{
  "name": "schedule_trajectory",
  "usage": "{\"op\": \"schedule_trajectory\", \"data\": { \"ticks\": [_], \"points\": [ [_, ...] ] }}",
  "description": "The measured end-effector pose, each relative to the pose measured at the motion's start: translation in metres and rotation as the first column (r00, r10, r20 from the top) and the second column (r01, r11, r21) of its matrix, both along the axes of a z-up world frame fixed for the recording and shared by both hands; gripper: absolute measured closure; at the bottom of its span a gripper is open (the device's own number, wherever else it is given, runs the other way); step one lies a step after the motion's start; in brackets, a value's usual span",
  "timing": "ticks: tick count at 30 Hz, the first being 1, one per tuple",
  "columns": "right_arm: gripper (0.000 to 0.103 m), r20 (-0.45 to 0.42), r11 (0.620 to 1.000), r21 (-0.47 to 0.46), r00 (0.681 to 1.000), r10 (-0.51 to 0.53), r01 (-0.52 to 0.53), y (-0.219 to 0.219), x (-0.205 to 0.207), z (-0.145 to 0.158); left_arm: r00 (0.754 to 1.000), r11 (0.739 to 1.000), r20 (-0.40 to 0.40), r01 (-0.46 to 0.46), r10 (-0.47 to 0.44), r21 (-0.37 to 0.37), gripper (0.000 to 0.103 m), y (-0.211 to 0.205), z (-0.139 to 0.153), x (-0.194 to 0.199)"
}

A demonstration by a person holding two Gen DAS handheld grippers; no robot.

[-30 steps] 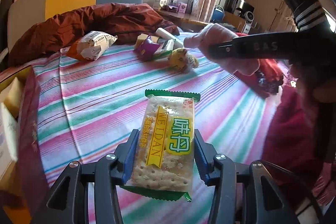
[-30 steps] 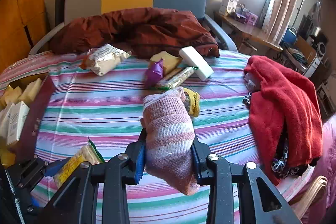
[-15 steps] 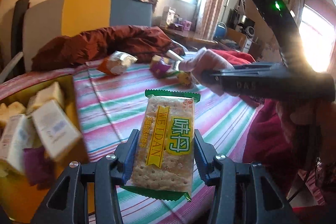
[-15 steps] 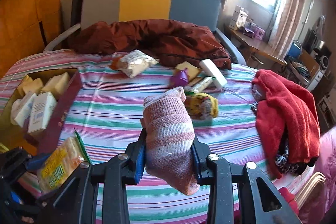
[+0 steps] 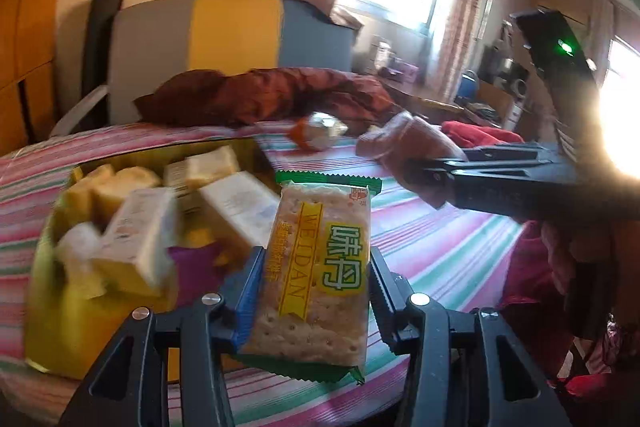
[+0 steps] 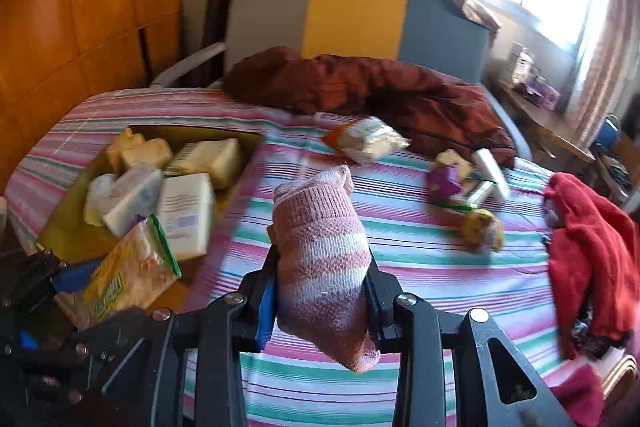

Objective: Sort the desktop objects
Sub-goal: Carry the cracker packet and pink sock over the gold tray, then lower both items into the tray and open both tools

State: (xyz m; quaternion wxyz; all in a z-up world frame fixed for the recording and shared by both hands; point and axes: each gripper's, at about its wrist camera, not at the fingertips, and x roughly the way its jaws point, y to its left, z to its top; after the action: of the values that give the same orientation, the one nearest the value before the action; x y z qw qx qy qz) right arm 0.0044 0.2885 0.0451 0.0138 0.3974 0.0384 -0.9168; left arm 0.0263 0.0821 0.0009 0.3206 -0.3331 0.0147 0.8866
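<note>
My left gripper [image 5: 316,279] is shut on a cracker packet [image 5: 320,267] with a green edge and yellow label, held above the right end of a yellow box [image 5: 52,227] full of soap-like packets. The packet also shows in the right wrist view [image 6: 128,275], beside the box [image 6: 68,227]. My right gripper [image 6: 322,291] is shut on a rolled pink-and-white striped sock [image 6: 324,255], held above the striped tablecloth [image 6: 400,267]. The sock [image 5: 404,147] and right gripper show at the right of the left wrist view.
On the cloth lie a snack bag [image 6: 368,143], a purple packet [image 6: 444,183], a white bar [image 6: 492,175] and a yellow toy [image 6: 482,227]. A red towel [image 6: 592,259] lies at the right edge. A dark red jacket [image 6: 360,83] lies before a chair [image 6: 356,15].
Both grippers have swung left with their loads. The yellow box has come into fuller view, and the cracker packet now hangs over its right end.
</note>
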Motion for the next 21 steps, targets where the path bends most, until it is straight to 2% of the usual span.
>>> {"op": "schedule_trajectory", "data": {
  "ticks": [5,12,16,21],
  "points": [
    [0.067,0.027,0.993,-0.080,0.995,0.093,-0.090,-0.031,-0.002,-0.006,0.992,0.992,0.042,-0.123,0.123,0.007,0.054,-0.055,-0.008,-0.010],
    [0.067,0.072,0.972,-0.146,0.978,0.198,-0.186,-0.075,-0.011,-0.021,0.960,0.966,0.112,-0.260,0.258,0.007,0.054,-0.113,-0.026,-0.024],
    [0.067,0.092,0.964,-0.149,0.968,0.234,-0.219,-0.094,-0.019,-0.026,0.951,0.959,0.130,-0.282,0.281,-0.010,0.054,-0.125,-0.033,-0.034],
    [0.067,0.111,0.952,-0.142,0.951,0.288,-0.272,-0.117,-0.028,-0.032,0.952,0.960,0.126,-0.277,0.279,-0.030,0.054,-0.128,-0.039,-0.045]
  ]
}}
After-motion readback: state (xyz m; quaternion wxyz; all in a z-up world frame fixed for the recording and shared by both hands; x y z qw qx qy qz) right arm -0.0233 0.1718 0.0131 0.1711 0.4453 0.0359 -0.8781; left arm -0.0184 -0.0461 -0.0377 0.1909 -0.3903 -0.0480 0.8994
